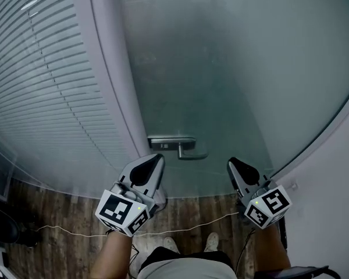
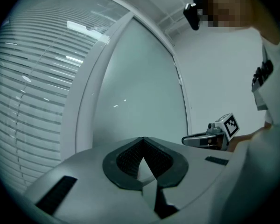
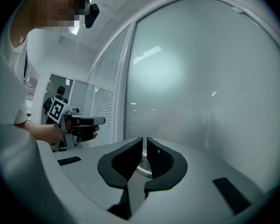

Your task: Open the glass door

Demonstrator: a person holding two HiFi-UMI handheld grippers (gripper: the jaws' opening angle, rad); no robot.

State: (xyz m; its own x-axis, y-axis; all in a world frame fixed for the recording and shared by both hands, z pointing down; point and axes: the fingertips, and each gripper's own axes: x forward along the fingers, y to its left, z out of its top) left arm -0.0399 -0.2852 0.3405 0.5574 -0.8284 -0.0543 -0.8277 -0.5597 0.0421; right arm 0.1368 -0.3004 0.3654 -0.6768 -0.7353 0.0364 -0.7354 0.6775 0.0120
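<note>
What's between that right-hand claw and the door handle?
Nothing stands there. In the head view, only bare frosted pane of the glass door separates the right gripper from the handle.

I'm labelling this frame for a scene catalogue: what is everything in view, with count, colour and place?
glass door: one, frosted grey-green, straight ahead
door handle: one, grey metal lever, at the door's left edge
door frame: one, white, left of the door
blinds: one set, white slats, left of the frame
wall: one, white, right of the door
floor: brown wood, below
cord: one, thin, pale, across the floor
shoes: two, light, bottom centre
left gripper: one, grey, black-and-white marker cube, jaws shut, empty, lower left of the handle
right gripper: one, same colours, jaws shut, empty, lower right of the handle
</note>
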